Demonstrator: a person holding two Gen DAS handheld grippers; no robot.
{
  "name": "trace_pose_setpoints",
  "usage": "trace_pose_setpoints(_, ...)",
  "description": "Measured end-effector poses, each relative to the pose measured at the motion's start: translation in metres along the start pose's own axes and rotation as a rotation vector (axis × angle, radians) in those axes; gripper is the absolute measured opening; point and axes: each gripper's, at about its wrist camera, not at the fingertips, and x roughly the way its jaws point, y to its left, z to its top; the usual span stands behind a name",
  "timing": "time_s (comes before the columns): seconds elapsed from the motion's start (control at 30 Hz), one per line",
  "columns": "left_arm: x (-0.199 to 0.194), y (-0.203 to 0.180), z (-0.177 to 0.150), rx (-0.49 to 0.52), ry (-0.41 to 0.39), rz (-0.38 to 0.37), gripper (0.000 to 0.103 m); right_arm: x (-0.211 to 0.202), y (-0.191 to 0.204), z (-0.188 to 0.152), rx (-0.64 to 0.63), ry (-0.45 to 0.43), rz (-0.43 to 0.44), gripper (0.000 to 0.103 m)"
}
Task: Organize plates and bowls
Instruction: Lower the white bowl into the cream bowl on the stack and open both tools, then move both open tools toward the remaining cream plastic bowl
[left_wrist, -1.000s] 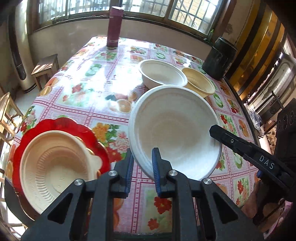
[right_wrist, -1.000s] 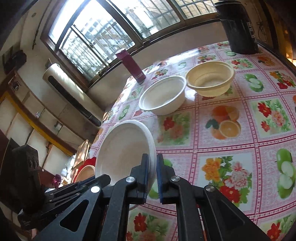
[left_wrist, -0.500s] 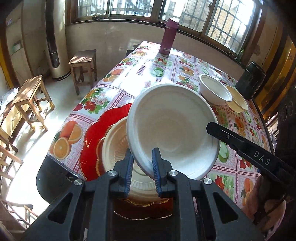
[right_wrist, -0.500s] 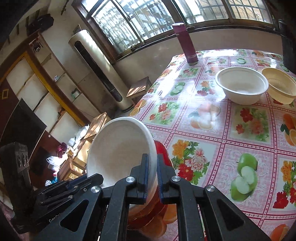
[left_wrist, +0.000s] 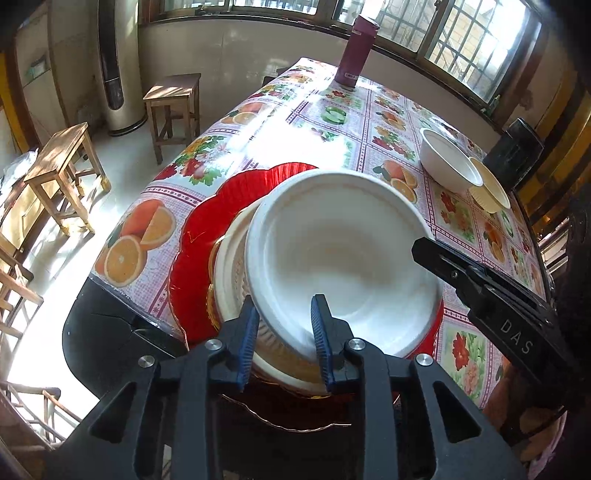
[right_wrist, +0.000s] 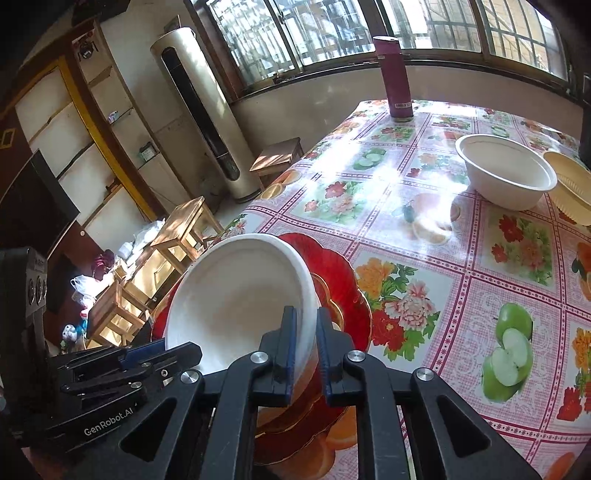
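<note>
A white bowl (left_wrist: 343, 258) sits tilted on a cream ribbed plate (left_wrist: 229, 266), which lies on a red scalloped plate (left_wrist: 207, 229) at the table's near corner. My left gripper (left_wrist: 284, 339) straddles the bowl's near rim; its jaws are opening and the pads stand off the rim. In the right wrist view the same white bowl (right_wrist: 236, 295) leans over the red plate (right_wrist: 340, 280). My right gripper (right_wrist: 306, 343) has the bowl's right rim between its blue pads; its jaws are opening too, with only a narrow gap.
A second white bowl (left_wrist: 447, 162) and a cream bowl (left_wrist: 491, 188) touch at the far right of the flowered tablecloth (right_wrist: 424, 236). A maroon flask (left_wrist: 356, 51) stands at the far edge, a black container (left_wrist: 513, 155) at the right. Wooden stools (left_wrist: 173, 99) stand left of the table.
Both grippers carried the white bowl from mid-table to the near corner and lowered it onto the cream plate. Their jaws, shut on the rim before, have now parted.
</note>
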Motion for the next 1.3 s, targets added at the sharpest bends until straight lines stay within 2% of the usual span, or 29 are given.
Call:
trace_pose_setpoints(0.03, -0.002, -0.001, 0.0, 0.003, -0.008, -0.006, 0.044, -0.003, 0.003, 0.0, -0.013, -0.015, -0.002, 0.026)
trace_pose_setpoints(0.07, -0.003, -0.002, -0.001, 0.012, -0.011, -0.007, 0.051, -0.006, 0.005, -0.001, -0.025, -0.031, -0.007, 0.033)
trace_pose_setpoints(0.13, -0.006, -0.007, -0.002, 0.035, -0.018, 0.004, 0.072, -0.012, 0.006, -0.002, -0.044, -0.051, -0.008, 0.044)
trace_pose_setpoints(0.17, -0.008, -0.009, -0.002, 0.046, -0.03, 0.011, 0.075, -0.015, 0.006, -0.001, -0.048, -0.059, 0.003, 0.051)
trace_pose_setpoints(0.2, -0.011, -0.01, -0.003, 0.057, -0.043, 0.013, 0.083, -0.018, 0.005, -0.002, -0.051, -0.072, 0.019, 0.059)
trace_pose_setpoints(0.23, -0.014, -0.011, -0.003, 0.068, -0.059, 0.012, 0.087, -0.022, 0.004, -0.002, -0.055, -0.087, 0.04, 0.063)
trace_pose_setpoints(0.3, -0.022, -0.012, -0.004, 0.083, -0.102, -0.01, 0.087, -0.031, -0.003, 0.0, -0.058, -0.127, 0.068, 0.087)
trace_pose_setpoints(0.37, -0.029, -0.013, -0.003, 0.088, -0.129, -0.015, 0.089, -0.041, -0.011, 0.002, -0.056, -0.175, 0.079, 0.099)
trace_pose_setpoints(0.4, -0.031, -0.014, -0.001, 0.092, -0.136, -0.011, 0.092, -0.045, -0.017, 0.005, -0.052, -0.195, 0.082, 0.103)
trace_pose_setpoints(0.47, -0.039, -0.017, 0.001, 0.1, -0.161, -0.018, 0.102, -0.053, -0.029, 0.009, -0.044, -0.212, 0.078, 0.103)
trace_pose_setpoints(0.67, -0.066, -0.04, 0.01, 0.119, -0.28, -0.114, 0.103, -0.071, -0.085, 0.025, 0.033, -0.283, 0.016, 0.103)
trace_pose_setpoints(0.77, -0.071, -0.059, 0.017, 0.142, -0.31, -0.153, 0.103, -0.078, -0.123, 0.037, 0.087, -0.319, -0.025, 0.103)
trace_pose_setpoints(1.0, -0.052, -0.127, 0.045, 0.209, -0.259, -0.185, 0.103, -0.091, -0.222, 0.059, 0.234, -0.394, -0.117, 0.103)
trace_pose_setpoints(1.17, -0.032, -0.198, 0.071, 0.279, -0.264, -0.208, 0.103, -0.123, -0.29, 0.059, 0.365, -0.466, -0.183, 0.103)
trace_pose_setpoints(1.3, -0.004, -0.243, 0.088, 0.285, -0.23, -0.213, 0.103, -0.148, -0.346, 0.051, 0.525, -0.536, -0.185, 0.103)
